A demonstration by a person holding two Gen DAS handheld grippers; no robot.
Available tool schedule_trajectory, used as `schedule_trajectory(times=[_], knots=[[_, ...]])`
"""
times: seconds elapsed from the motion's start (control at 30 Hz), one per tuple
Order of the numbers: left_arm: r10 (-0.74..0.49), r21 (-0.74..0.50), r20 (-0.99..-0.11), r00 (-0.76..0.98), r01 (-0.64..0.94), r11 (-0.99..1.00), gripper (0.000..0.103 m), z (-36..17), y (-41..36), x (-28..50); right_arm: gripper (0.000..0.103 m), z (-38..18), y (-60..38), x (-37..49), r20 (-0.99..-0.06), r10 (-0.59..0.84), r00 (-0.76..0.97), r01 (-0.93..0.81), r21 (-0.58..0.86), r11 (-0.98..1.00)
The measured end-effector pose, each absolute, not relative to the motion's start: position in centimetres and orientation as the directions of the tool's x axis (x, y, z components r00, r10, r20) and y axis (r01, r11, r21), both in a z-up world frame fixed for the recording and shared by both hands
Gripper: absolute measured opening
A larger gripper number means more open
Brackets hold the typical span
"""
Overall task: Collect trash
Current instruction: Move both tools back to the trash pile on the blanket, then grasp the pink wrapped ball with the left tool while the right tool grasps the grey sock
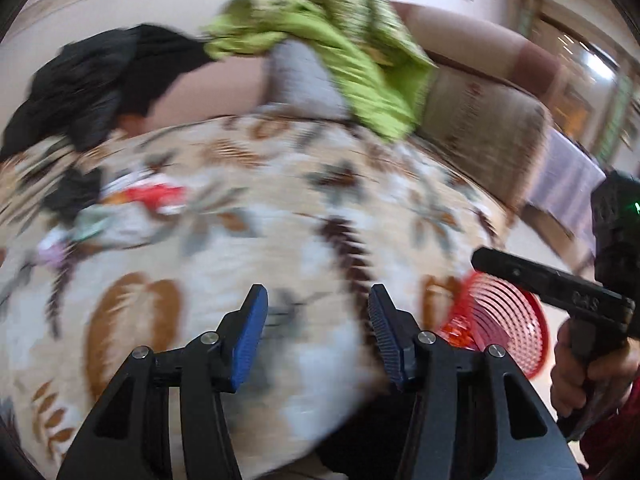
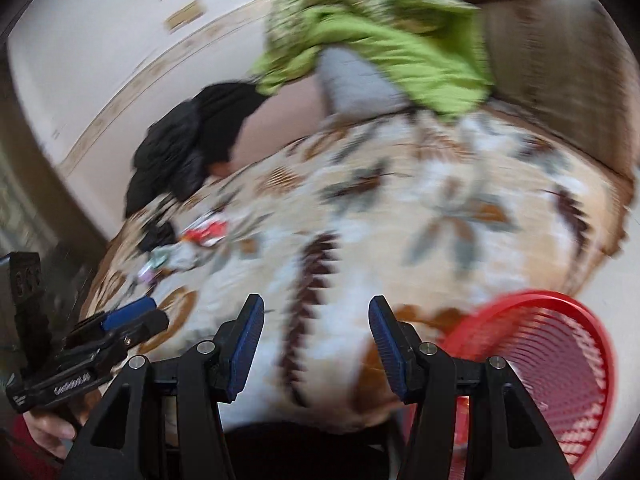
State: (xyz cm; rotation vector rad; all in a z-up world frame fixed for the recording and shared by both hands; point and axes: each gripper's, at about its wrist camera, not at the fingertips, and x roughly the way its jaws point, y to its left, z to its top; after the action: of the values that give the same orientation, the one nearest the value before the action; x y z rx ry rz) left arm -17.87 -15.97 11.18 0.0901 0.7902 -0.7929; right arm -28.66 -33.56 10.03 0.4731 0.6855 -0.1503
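Both pictures are blurry, so small things are hard to make out.

Far on the left, a black jacket (image 1: 92,80) lies at the back of the bed (image 1: 248,240), up by the wall. Just in front of it, on the flowery bed cover, sits a little pile of trash (image 1: 148,196): a red and white wrapper, a dark scrap, and some pale bits (too smeared for you to tell what they are). The pile is well apart from both of your grippers.

In the middle at the back, a green cloth (image 1: 360,64) hangs over a grey pillow (image 1: 304,80).

Your left gripper (image 1: 318,332) hangs over the bed cover. Its blue pads (image 1: 248,340) stand partly apart, and there is nothing between them, only the cover below.

Your right gripper (image 2: 316,336) is the same: blue pads partly apart, nothing between them. In the left wrist view you can see it from the side, with your right hand (image 1: 580,368) around its handle. In the right wrist view your left hand (image 2: 48,424) shows in the low left corner.

On the right, a red basket (image 2: 560,368) with a ribbed mesh wall stands beside the bed, near your right gripper. Something orange-red shows low inside it (you cannot tell what).
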Motion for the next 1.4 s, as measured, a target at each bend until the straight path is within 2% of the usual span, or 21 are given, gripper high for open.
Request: schedule_trajectory(times=[0.13, 0.27, 0.37, 0.43, 0.47, 0.6, 0.73, 0.77, 0.8, 0.83, 0.97, 1.2, 1.23, 1.33, 1.4], knots=[[-0.536, -0.233, -0.667, 0.517, 0.538, 0.810, 0.051, 10.4, -10.2, -13.9, 0.062, 9.8, -29.5, -23.8, -0.650, 0.108, 0.752, 0.190, 0.371, 0.909], [-0.418, -0.215, -0.679, 0.604, 0.380, 0.900, 0.051, 9.4, -4.5, -9.4, 0.063, 9.6, -26.1, -19.4, -0.650, 0.196, 0.734, 0.124, 0.412, 0.903], [-0.349, -0.232, -0.693, 0.630, 0.263, 0.936, 0.051, 8.1, -0.8, -5.1, 0.063, 9.2, -24.0, -17.4, -0.650, 0.217, 0.728, 0.094, 0.409, 0.908], [-0.332, -0.256, -0.701, 0.631, 0.212, 0.943, 0.048, 6.9, 0.3, -2.6, 0.063, 8.6, -23.0, -16.3, -0.664, 0.230, 0.712, 0.077, 0.400, 0.913], [-0.321, -0.258, -0.708, 0.629, 0.193, 0.947, 0.043, 6.5, 0.4, -1.7, 0.063, 8.2, -22.7, -15.8, -0.673, 0.233, 0.702, 0.074, 0.395, 0.915], [-0.296, -0.268, -0.741, 0.602, 0.139, 0.953, 0.039, 4.1, -0.2, 2.0, 0.063, 6.8, -22.4, -13.8, -0.700, 0.247, 0.670, 0.078, 0.397, 0.914], [-0.219, -0.181, -0.759, 0.614, 0.124, 0.976, 0.039, 2.8, -1.7, 4.1, 0.063, 6.1, -22.5, -11.5, -0.713, 0.247, 0.656, 0.084, 0.395, 0.915], [-0.200, -0.162, -0.762, 0.616, 0.118, 0.980, 0.036, 2.4, -2.0, 4.7, 0.063, 6.0, -22.5, -10.8, -0.714, 0.249, 0.654, 0.085, 0.397, 0.914], [-0.194, -0.153, -0.767, 0.612, 0.118, 0.981, 0.025, 2.0, -2.0, 5.2, 0.063, 5.9, -22.5, -10.1, -0.714, 0.254, 0.652, 0.082, 0.400, 0.913], [-0.192, -0.149, -0.774, 0.604, 0.121, 0.981, 0.024, 1.8, -2.1, 5.4, 0.063, 5.8, -22.4, -9.1, -0.715, 0.256, 0.651, 0.080, 0.400, 0.913], [-0.190, -0.148, -0.774, 0.603, 0.120, 0.982, 0.024, 1.9, -1.6, 5.3, 0.069, 5.2, -21.2, -4.8, -0.716, 0.244, 0.654, 0.051, 0.364, 0.930], [-0.229, -0.183, -0.724, 0.651, 0.139, 0.973, 0.023, 4.1, 0.2, 3.7, 0.069, 1.2, -20.1, 2.2, -0.756, 0.221, 0.617, 0.056, 0.322, 0.945], [-0.231, -0.186, -0.721, 0.653, 0.138, 0.973, 0.023, 4.3, 0.4, 3.6, 0.062, 0.7, -20.1, 2.7, -0.762, 0.223, 0.608, 0.058, 0.323, 0.945], [-0.238, -0.193, -0.719, 0.653, 0.141, 0.971, 0.024, 4.4, 0.7, 3.7, 0.031, -0.4, -19.6, 3.4, -0.758, 0.269, 0.594, 0.036, 0.360, 0.932], [-0.240, -0.191, -0.716, 0.656, 0.147, 0.970, 0.024, 4.5, 0.5, 3.7, 0.022, 0.4, -18.9, 2.8, -0.748, 0.239, 0.619, 0.022, 0.320, 0.947]])
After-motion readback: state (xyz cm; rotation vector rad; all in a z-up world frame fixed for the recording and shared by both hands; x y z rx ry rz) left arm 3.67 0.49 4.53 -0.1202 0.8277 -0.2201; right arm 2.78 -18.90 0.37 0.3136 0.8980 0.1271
